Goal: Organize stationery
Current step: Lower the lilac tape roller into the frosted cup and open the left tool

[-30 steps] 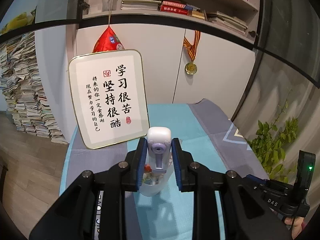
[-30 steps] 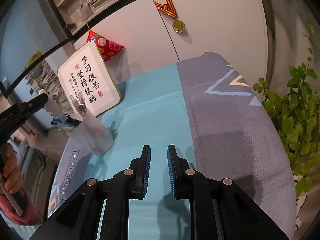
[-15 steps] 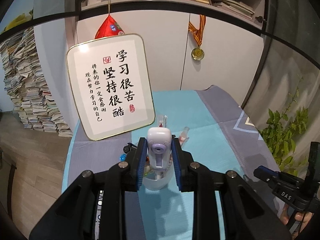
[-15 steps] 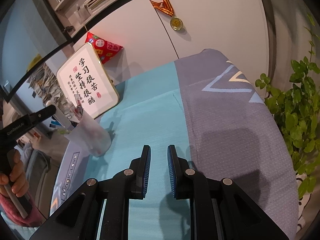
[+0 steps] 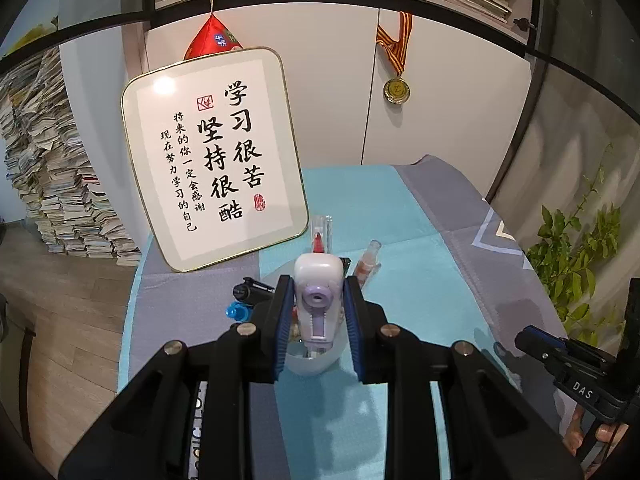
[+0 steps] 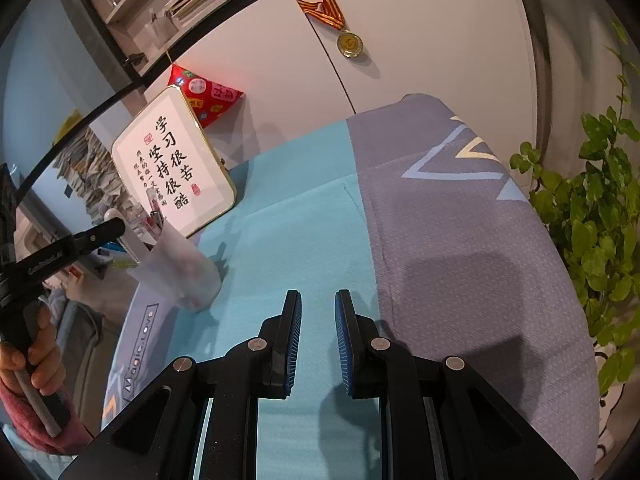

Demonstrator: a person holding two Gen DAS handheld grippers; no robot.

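Landmark: the frosted cup (image 6: pixel 182 270) is standing on the tablecloth (image 6: pixel 460 240).

Above the cup: the left gripper (image 5: pixel 318 312) is holding a white-and-purple correction tape (image 5: pixel 319 294) over the mouth, blocking entry from the top.

Inside the cup: pens (image 5: pixel 320 236) are sticking up, crowding the opening.

Behind the cup: the calligraphy board (image 5: pixel 216 156) is leaning close, closing off that side.

Left of the cup: loose markers (image 5: pixel 244 300) are lying just beside it.

Right of the cup: bare cloth is stretching open, where the right gripper (image 6: pixel 318 340) is hovering with its jaws parted.

Far right: a leafy plant (image 6: pixel 592 216) is bordering the table edge.
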